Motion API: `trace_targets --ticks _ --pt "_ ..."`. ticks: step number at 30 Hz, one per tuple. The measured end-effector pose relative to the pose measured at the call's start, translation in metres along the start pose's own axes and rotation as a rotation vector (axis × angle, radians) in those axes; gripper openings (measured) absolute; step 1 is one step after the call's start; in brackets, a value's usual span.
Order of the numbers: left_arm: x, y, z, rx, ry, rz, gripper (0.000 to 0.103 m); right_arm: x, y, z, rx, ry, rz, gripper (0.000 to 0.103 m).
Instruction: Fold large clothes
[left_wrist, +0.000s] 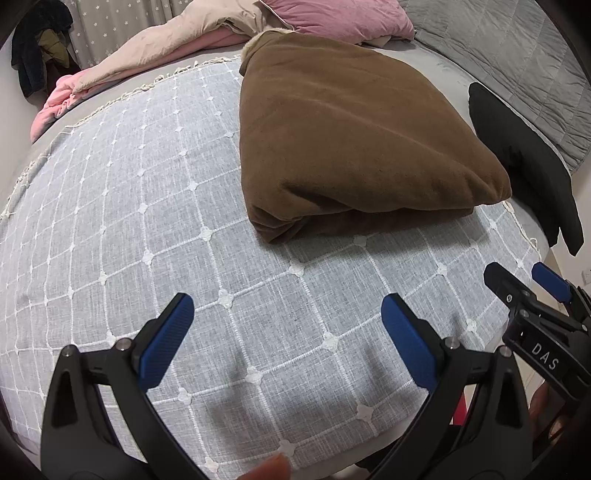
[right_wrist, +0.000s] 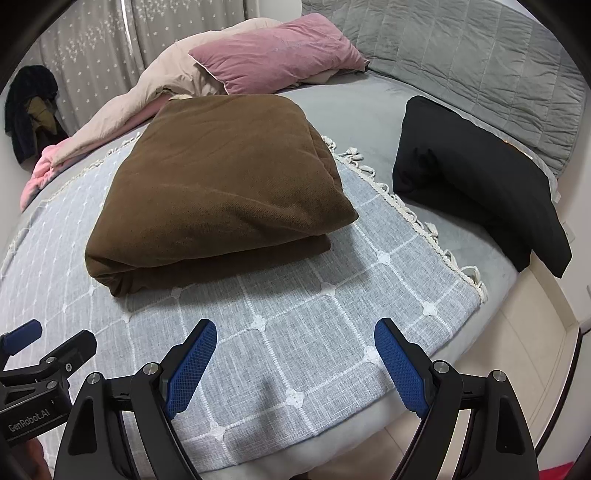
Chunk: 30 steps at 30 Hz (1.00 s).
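Right wrist view, near to far: right gripper (right_wrist: 295, 354) hovering with jaws spread, empty; left gripper (left_wrist: 288, 332) likewise gaping, holding nothing. Pale grey checked fringed throw (right_wrist: 332, 314) is covering the bed. Thick brown fleece garment (right_wrist: 221, 192) is lying on it folded into a squarish bundle, seemingly finished. Folded black garment (right_wrist: 480, 184) is resting beyond, apart.
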<state>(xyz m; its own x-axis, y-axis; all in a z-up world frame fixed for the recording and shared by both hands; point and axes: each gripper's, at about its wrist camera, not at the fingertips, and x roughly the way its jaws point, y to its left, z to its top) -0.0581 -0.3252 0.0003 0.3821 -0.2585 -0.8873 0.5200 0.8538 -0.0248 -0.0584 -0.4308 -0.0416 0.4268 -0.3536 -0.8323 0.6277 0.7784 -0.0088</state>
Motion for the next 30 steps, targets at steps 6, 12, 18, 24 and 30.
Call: trace_targets --ticks 6,12,18,24,30 --pt "0.0 -0.002 0.0 0.004 0.0 -0.001 0.101 0.0 0.0 0.0 -0.001 0.001 0.0 0.088" --pt "0.002 -0.005 0.0 0.008 0.006 -0.004 0.101 0.001 0.0 -0.001 0.002 0.002 0.002 0.088" --pt "0.003 -0.006 -0.001 0.01 0.005 -0.004 0.101 0.002 -0.001 -0.001 0.003 0.004 0.0 0.088" --pt "0.005 -0.007 -0.001 0.01 0.009 -0.024 0.101 0.003 -0.002 0.0 0.001 0.005 -0.008 0.088" --pt "0.013 -0.01 -0.002 0.009 0.023 -0.041 0.101 0.002 -0.003 0.001 -0.001 0.001 -0.018 0.088"
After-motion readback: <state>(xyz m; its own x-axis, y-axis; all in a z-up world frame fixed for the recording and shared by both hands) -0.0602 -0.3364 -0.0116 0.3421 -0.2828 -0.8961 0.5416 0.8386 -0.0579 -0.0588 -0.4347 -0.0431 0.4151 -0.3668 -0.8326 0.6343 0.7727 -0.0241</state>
